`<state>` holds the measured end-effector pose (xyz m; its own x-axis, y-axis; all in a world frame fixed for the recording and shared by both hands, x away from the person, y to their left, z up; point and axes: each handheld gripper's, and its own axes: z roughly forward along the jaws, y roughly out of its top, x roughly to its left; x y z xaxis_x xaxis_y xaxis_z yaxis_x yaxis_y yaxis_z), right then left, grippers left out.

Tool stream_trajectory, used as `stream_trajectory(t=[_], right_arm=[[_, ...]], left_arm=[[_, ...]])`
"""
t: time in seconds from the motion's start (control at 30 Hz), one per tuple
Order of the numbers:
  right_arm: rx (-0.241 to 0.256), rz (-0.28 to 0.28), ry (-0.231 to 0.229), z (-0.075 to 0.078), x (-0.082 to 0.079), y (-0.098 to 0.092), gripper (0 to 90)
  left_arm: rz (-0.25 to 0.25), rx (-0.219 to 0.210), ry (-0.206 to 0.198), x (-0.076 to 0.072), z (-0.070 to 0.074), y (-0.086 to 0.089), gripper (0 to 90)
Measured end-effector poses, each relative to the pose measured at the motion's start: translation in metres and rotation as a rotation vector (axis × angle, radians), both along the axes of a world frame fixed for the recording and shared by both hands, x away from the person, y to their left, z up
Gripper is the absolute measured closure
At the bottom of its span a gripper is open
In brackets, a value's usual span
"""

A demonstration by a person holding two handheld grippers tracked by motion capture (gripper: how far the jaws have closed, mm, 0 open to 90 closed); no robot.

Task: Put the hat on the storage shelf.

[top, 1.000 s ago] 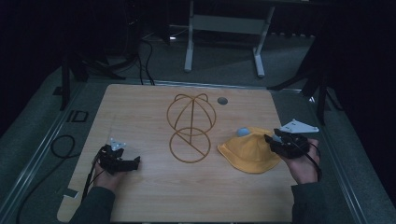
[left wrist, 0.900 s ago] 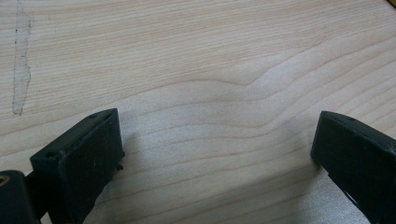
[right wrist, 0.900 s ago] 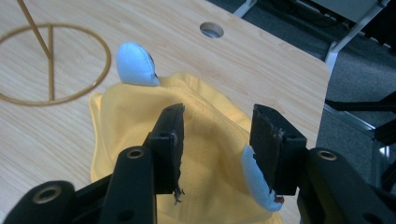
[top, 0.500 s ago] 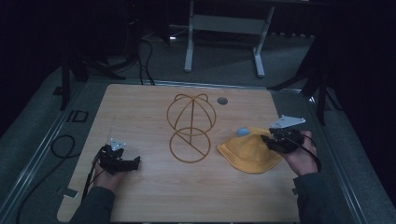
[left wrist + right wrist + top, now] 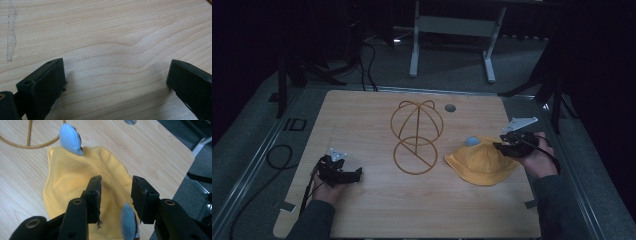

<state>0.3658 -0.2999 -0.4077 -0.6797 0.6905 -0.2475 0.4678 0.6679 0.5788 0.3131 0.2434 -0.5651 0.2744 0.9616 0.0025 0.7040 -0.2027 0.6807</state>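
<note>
Right gripper view: yellow hat [image 5: 75, 185] (flat) under right tool [image 5: 116, 187]

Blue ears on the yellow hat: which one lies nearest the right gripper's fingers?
The ear between the right gripper fingers; the other ear sits at the hat's far edge.

The worktop [image 5: 362, 120] is pale wood with wavy brown grain, crossed by one grey streak [image 5: 10, 37] in the left gripper view. The hat [image 5: 482, 160] is mustard yellow, with two light blue ears [image 5: 71, 138] edged dark at the seam. The wire stand [image 5: 416, 135] is golden brass. Both tools, left [image 5: 343, 172] and right [image 5: 512, 145], are black, each topped by a pale grey plate [image 5: 519, 121]. A small grey disc [image 5: 450, 107] is set in the wood.
</note>
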Motion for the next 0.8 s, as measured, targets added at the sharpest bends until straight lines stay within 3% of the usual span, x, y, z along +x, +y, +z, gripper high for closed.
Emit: stream_trajectory(t=[0.63, 0.8], right_arm=[[-0.089, 0.103, 0.139, -0.003, 0.023, 0.013, 59.6], [-0.126, 0.124, 0.205, -0.007, 0.034, 0.018, 58.5]], left_arm=[[0.001, -0.003, 0.000, 0.000, 0.000, 0.000, 2.2], [0.001, -0.002, 0.000, 0.000, 0.000, 0.000, 2.3]])
